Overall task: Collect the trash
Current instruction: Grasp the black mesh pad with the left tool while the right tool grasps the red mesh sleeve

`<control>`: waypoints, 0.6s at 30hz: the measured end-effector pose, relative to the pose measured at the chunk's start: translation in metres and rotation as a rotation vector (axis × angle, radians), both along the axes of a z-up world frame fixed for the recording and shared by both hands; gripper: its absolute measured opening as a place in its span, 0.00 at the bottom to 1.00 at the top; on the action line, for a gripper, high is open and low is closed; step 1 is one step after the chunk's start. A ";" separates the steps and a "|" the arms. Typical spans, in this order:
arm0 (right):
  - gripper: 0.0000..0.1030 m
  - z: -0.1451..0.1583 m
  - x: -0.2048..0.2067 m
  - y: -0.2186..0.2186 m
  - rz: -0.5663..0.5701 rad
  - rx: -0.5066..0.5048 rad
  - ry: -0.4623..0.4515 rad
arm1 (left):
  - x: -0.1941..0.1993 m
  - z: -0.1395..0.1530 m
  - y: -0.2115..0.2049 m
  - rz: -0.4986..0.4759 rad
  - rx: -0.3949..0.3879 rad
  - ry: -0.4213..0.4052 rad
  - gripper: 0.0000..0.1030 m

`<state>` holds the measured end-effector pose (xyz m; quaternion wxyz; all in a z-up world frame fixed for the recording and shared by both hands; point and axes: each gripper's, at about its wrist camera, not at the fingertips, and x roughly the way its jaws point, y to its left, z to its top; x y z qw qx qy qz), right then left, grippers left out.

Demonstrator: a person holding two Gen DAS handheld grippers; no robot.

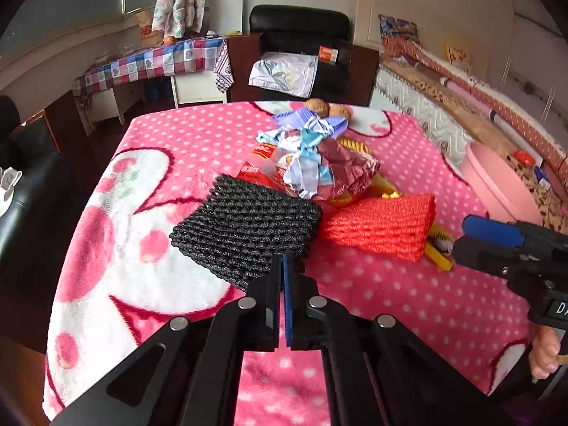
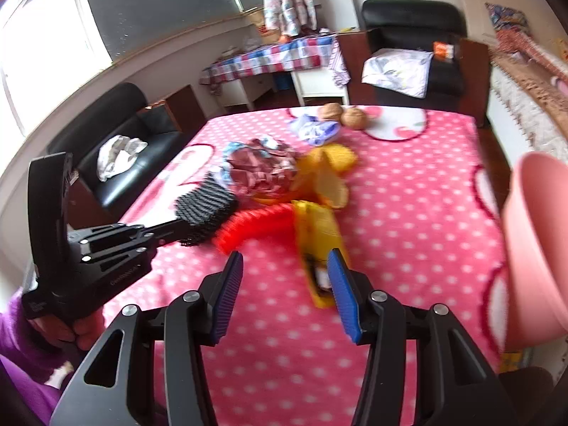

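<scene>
Black foam netting [image 1: 245, 227] is sitting pinched at its near edge in the left hand-held gripper [image 1: 283, 266]; jaws are together on it, only that edge caught, and the rest of the sleeve is draping forward onto the pink polka-dot blanket [image 1: 408, 301] covering the desk.

Judging handling: the net is looking very light, soft and springy, not fragile and not slippery. An edge pinch should be enough, though it may be flopping or snagging the pile just ahead as it lifts.

The right hand-held gripper [image 2: 284, 284] is standing with jaws apart, holding nothing. The yellow wrapper [image 2: 319, 241] is lying just ahead of it, its near end beside the right finger but not gripped. It looks like thin crinkly film, so taking it across the narrow width seems best.

Outward from the left gripper: the red foam netting [image 1: 380, 227] is touching the black one on its right side, same soft mesh. Beyond both, crumpled wrappers [image 1: 319, 167] in maroon, blue and white are heaped together, with yellow peel-like scraps [image 2: 330, 174] mixed in; all probably light and loose. Two walnuts [image 2: 342, 113] are sitting farther off at the far edge, hard and likely to roll.

The pink bin [image 2: 536, 248] is off to the right of the right gripper, rim near. The right gripper is sitting between the black net and the bin, so it may be getting in the way of a straight carry.
</scene>
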<state>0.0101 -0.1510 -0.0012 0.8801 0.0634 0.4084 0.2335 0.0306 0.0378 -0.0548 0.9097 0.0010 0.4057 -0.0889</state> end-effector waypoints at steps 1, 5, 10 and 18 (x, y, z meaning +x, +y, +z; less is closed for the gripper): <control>0.49 0.001 0.002 0.001 0.004 0.007 0.006 | -0.002 0.002 0.004 0.003 -0.011 -0.010 0.01; 0.49 0.003 0.014 0.010 -0.004 0.020 0.023 | -0.008 0.008 0.015 0.007 -0.041 -0.028 0.01; 0.49 0.000 0.029 0.021 -0.010 0.001 0.038 | -0.015 0.015 0.026 0.008 -0.082 -0.044 0.00; 0.49 -0.004 0.039 0.037 0.025 0.016 0.044 | -0.022 0.021 0.036 0.025 -0.106 -0.059 0.00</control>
